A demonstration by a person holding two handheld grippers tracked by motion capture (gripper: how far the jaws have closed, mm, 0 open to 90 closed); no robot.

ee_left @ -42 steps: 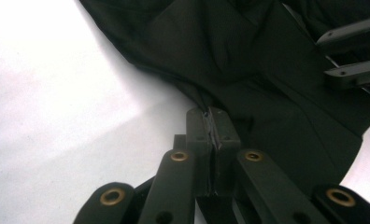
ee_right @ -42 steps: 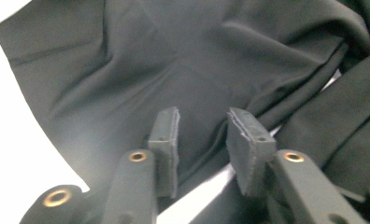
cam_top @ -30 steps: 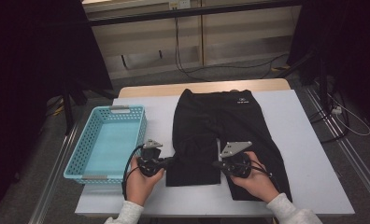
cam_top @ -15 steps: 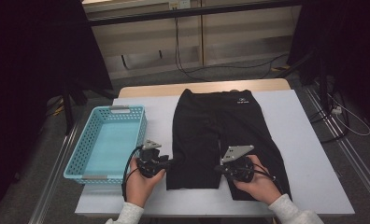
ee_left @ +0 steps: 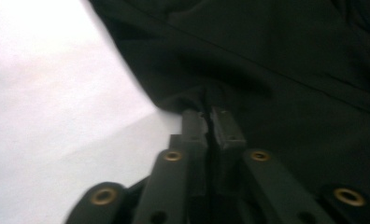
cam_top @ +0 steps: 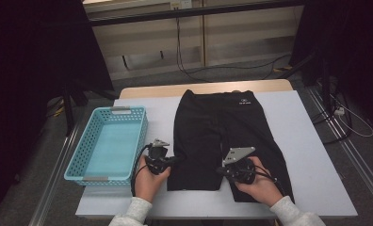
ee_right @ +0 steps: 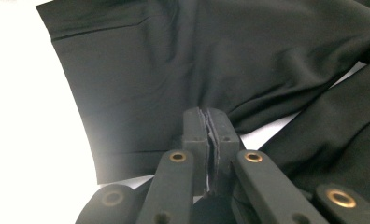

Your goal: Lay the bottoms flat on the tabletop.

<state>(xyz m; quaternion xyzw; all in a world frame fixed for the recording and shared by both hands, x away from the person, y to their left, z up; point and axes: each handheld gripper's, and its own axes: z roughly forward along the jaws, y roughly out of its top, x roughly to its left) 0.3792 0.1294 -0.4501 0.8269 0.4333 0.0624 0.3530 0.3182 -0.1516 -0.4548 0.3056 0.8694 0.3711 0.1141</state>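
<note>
Black shorts [cam_top: 213, 127] lie flat on the white table [cam_top: 312, 155], waistband at the far side and legs toward me. My left gripper [cam_top: 174, 160] is at the outer edge of the left leg, near the hem. In the left gripper view its jaws are shut on that edge of the black fabric [ee_left: 267, 70], left gripper [ee_left: 206, 122]. My right gripper [cam_top: 220, 171] is at the inner edge of the same leg. It pinches a fold of the shorts [ee_right: 174, 60] between shut jaws, right gripper [ee_right: 210, 122].
A light blue plastic basket [cam_top: 76, 157] stands empty on the left part of the table, just beside my left hand. Bare white tabletop lies to the right of the shorts. Cables run along the floor beyond the table.
The right hand has shifted a little to the right and toward me with the fabric. The left hand has hardly moved.
</note>
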